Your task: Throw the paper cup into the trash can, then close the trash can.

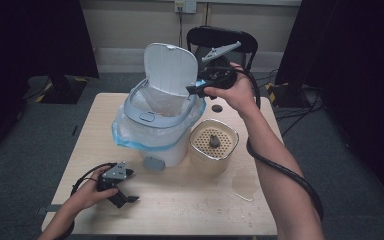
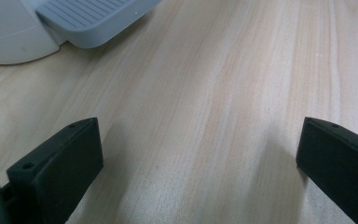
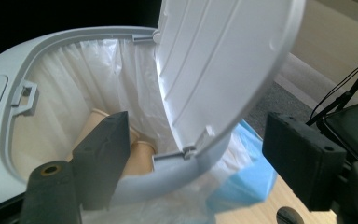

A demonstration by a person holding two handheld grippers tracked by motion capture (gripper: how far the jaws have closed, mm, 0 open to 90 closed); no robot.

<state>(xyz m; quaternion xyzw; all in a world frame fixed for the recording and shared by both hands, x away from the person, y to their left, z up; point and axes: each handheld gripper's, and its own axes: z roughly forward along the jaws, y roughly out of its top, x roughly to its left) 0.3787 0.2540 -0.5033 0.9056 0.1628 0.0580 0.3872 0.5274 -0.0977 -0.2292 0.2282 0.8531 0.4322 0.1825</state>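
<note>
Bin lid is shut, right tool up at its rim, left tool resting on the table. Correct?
Not quite: the bin lid stands open, as the high view shows. The rest holds: the right tool is up at the rim, and the left tool rests on the table.

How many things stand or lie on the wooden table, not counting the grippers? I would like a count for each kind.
White plastic pedal bin with raised lid and liner bag: 1
Beige square container with perforated top: 1
Small dark round cap lying behind that container: 1
Total: 3
</note>
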